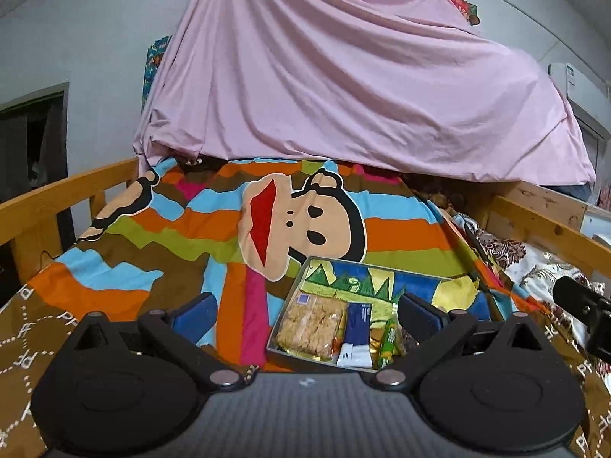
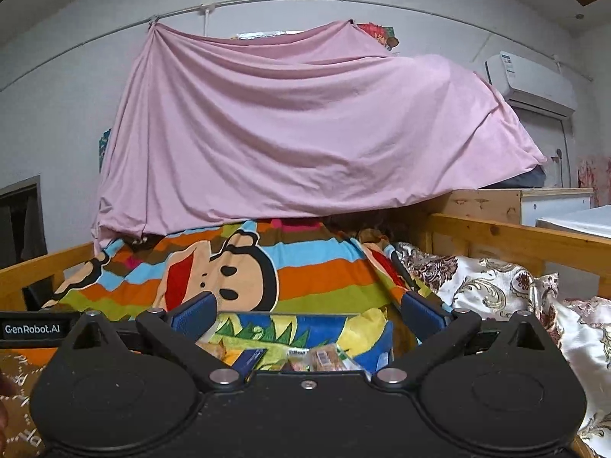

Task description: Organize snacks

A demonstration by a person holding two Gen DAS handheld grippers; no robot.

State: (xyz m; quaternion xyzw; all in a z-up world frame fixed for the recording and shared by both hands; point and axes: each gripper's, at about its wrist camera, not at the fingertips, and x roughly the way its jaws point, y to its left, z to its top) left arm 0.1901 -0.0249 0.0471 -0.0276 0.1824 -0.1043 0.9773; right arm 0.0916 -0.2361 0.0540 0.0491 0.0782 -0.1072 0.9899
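Observation:
A shallow metal tin with a colourful printed bottom lies on the striped cartoon bedspread. Inside it lie a clear pack of rice crackers, a blue-and-white packet and a green stick pack. My left gripper hangs open above the tin's near left side, nothing between its fingers. The right gripper's black body shows at the right edge. In the right wrist view the tin and its snacks sit just below my open right gripper, partly hidden by its body.
Wooden bed rails run along both sides. A pink sheet drapes over the far end of the bed. A floral pillow lies at the right. An air conditioner hangs on the wall.

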